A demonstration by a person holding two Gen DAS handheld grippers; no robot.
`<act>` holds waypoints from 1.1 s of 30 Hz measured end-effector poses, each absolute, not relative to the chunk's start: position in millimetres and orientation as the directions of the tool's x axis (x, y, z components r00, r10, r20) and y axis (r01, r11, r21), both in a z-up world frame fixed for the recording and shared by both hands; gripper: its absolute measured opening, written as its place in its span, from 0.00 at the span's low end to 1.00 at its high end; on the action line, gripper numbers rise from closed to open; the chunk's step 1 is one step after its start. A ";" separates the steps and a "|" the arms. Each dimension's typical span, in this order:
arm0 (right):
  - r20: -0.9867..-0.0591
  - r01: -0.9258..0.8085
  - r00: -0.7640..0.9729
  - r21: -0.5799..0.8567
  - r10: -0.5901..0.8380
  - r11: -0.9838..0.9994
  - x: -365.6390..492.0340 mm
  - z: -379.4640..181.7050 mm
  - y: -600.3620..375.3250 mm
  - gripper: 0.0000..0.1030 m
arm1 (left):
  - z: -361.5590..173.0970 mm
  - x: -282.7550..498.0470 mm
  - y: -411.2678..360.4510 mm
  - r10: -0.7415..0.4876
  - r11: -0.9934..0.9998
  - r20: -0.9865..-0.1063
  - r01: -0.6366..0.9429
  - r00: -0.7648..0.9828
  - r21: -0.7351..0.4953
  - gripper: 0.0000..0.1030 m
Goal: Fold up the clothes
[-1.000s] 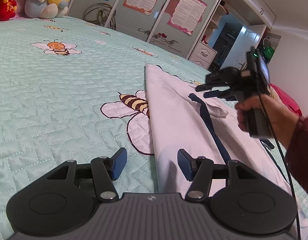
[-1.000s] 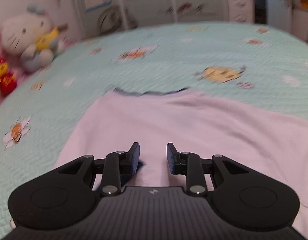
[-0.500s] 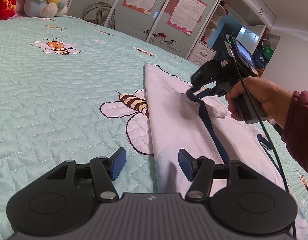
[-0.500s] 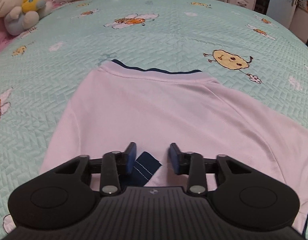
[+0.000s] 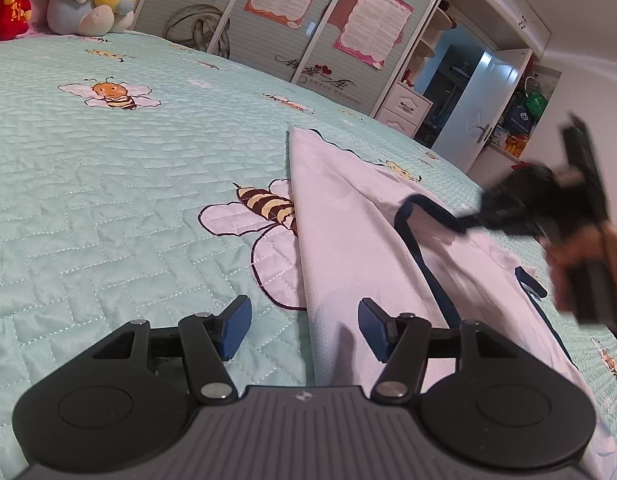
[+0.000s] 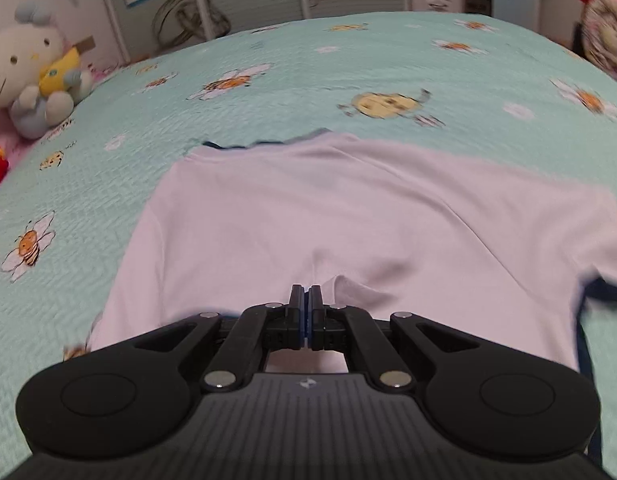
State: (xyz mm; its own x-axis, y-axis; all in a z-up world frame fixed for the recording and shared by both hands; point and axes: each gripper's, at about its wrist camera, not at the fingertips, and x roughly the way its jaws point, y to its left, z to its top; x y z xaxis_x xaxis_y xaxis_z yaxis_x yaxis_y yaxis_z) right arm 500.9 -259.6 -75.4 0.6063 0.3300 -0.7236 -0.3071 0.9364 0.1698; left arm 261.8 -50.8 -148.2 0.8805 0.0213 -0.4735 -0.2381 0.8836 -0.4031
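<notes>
My right gripper (image 6: 304, 308) is pinched tight on the navy-trimmed edge (image 5: 424, 208) of the white shirt (image 6: 348, 216), which lies spread ahead of it on the bee-print quilt (image 6: 268, 92). My left gripper (image 5: 304, 322) waits half-spread and empty, straddling the shirt's near fold. I judge a side fold is in hand; next I carry that edge across and lay it flat.

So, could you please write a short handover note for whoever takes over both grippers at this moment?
Right gripper: shut on the white shirt's navy-trimmed sleeve, lifting it off the fabric; the view is blurred with motion.
Left gripper: open, holding nothing, straddling the shirt's near folded edge.
White shirt: lies on the teal bee-print bedspread, one long side apparently folded in already, its navy collar at the far end.
Done: one side fold, as far as the views show.
Left: probably lay the lifted sleeve across the body, then fold the shirt lengthwise and smooth it.
</notes>
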 end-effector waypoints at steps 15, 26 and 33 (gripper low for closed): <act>-0.631 -0.184 0.640 0.428 0.438 0.885 449.2 -115.1 -321.5 0.27 | -148.2 262.6 -51.0 0.019 0.886 -0.473 -0.234 0.881 -0.401 0.63; -0.543 -0.346 0.684 0.345 0.486 0.873 432.8 -93.8 -289.7 0.30 | -147.9 263.1 -51.1 0.015 0.885 -0.472 -0.231 0.881 -0.405 0.64; -0.581 -0.345 0.583 0.456 0.568 0.820 448.9 -108.0 -267.7 0.40 | -148.4 262.2 -49.9 0.008 0.881 -0.469 -0.229 0.883 -0.415 0.64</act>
